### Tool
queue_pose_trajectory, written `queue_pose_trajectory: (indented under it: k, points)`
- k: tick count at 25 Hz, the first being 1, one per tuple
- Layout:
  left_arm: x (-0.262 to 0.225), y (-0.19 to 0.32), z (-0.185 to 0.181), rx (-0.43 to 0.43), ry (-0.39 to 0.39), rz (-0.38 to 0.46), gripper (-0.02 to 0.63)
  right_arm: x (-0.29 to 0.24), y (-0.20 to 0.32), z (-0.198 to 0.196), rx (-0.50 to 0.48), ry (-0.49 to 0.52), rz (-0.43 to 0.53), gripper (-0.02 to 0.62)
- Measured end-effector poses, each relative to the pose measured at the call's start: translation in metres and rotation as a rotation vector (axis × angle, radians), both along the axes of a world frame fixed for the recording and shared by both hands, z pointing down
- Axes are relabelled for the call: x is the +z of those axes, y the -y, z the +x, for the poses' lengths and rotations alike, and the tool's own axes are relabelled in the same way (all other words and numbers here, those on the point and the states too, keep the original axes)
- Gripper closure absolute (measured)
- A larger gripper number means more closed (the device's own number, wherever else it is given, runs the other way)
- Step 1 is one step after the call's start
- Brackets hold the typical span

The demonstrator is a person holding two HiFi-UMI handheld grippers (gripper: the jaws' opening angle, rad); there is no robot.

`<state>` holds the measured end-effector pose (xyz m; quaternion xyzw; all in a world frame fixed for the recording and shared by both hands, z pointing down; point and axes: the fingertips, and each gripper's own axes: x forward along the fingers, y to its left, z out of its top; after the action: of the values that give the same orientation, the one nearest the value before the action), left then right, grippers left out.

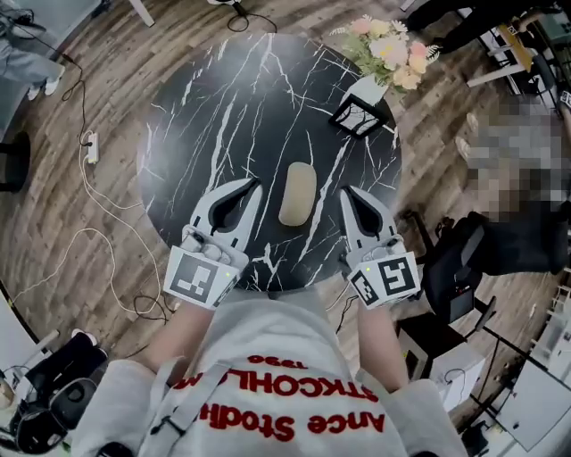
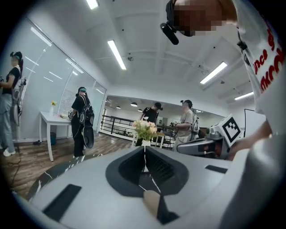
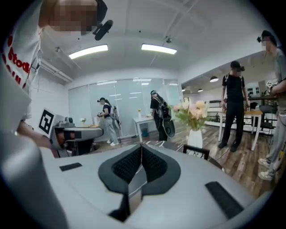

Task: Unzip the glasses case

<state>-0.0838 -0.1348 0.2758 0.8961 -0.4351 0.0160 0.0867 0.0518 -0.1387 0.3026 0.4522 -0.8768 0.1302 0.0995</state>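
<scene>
- While the tan glasses case (image 1: 297, 194) lies flat near the front edge of the surface (image 1: 205, 107), nothing covers it or stands between it and either tool.
- The left tool (image 1: 252, 185) is just left of the case with its jaws pressed together on nothing. The right tool (image 1: 346, 192) is just right of it, jaws likewise pressed together and empty. Neither touches the case.
- At the far right rim stand a white vase (image 1: 368, 88) of pale flowers (image 1: 388, 45) and a small black frame (image 1: 357, 116), well apart from the case.
- The surface is round and black with white marble veins.
- Around it is a wood plank floor (image 1: 294, 18), with a power strip (image 1: 91, 147) and white cables (image 1: 98, 259) at the left and a dark chair (image 1: 451, 268) at the right.
- The gripper views show an open room with glass partitions, strip ceiling lights, a white table (image 2: 53, 120) and several people (image 2: 82, 120) standing.
</scene>
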Motion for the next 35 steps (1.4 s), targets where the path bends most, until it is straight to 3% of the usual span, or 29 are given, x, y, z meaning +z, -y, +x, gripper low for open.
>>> queue_pose_trajectory:
  k: [4,8,11,15,21,25,27,29,35]
  points:
    - [0.040,0.003,0.022,0.030,0.025,-0.105,0.607,0.094,0.001,-0.009,-0.200,-0.168,-0.213,0.578]
    - [0.085,0.004,0.039,0.064,0.044,-0.195,0.607,0.167,-0.013,-0.010,-0.328,-0.331,-0.342,0.573]
    - [0.115,0.003,0.054,0.127,0.061,-0.216,0.607,0.203,-0.030,-0.009,-0.450,-0.428,-0.417,0.432]
    - [0.153,0.001,0.066,0.168,0.101,-0.283,0.602,0.235,-0.047,-0.007,-0.586,-0.602,-0.411,0.419]
    - [0.202,0.005,0.083,0.233,0.164,-0.394,0.503,0.237,-0.056,-0.031,-0.689,-0.624,-0.351,0.420]
    - [0.226,0.009,0.092,0.269,0.222,-0.442,0.462,0.237,-0.068,-0.047,-0.751,-0.553,-0.337,0.419]
    - [0.234,0.011,0.098,0.303,0.271,-0.448,0.442,0.234,-0.065,-0.041,-0.744,-0.502,-0.347,0.410]
    - [0.239,0.012,0.100,0.310,0.313,-0.458,0.404,0.234,-0.055,-0.025,-0.720,-0.514,-0.338,0.408]
    - [0.257,0.014,0.100,0.291,0.346,-0.531,0.333,0.246,-0.005,0.014,-0.784,-0.711,-0.242,0.402]
